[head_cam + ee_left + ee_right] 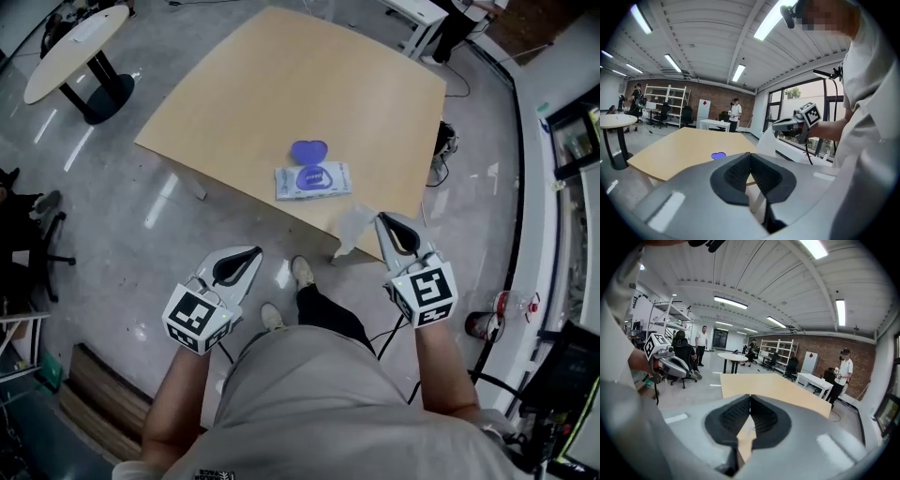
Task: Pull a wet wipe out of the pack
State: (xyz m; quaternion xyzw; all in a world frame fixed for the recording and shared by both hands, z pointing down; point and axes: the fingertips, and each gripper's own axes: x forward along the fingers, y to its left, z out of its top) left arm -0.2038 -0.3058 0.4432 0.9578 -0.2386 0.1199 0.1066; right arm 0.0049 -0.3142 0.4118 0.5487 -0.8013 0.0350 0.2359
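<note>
The wet wipe pack (312, 180) lies flat near the wooden table's (281, 84) front edge, its purple lid (308, 151) flipped open toward the far side. My right gripper (379, 217) hovers off the table's front corner, shut on a white wet wipe (353, 228) that hangs from its tips clear of the pack. In the left gripper view the same wet wipe (766, 140) droops from the right gripper (774, 125). My left gripper (257, 251) is held over the floor, left of the table's edge, shut with nothing in it. In the right gripper view the wipe is hidden.
A round white table (75, 37) stands at the far left and a white desk (417, 11) at the far right. A bottle (511, 305) lies on the floor by the window wall. My feet (302, 272) are just short of the table. People stand in the background.
</note>
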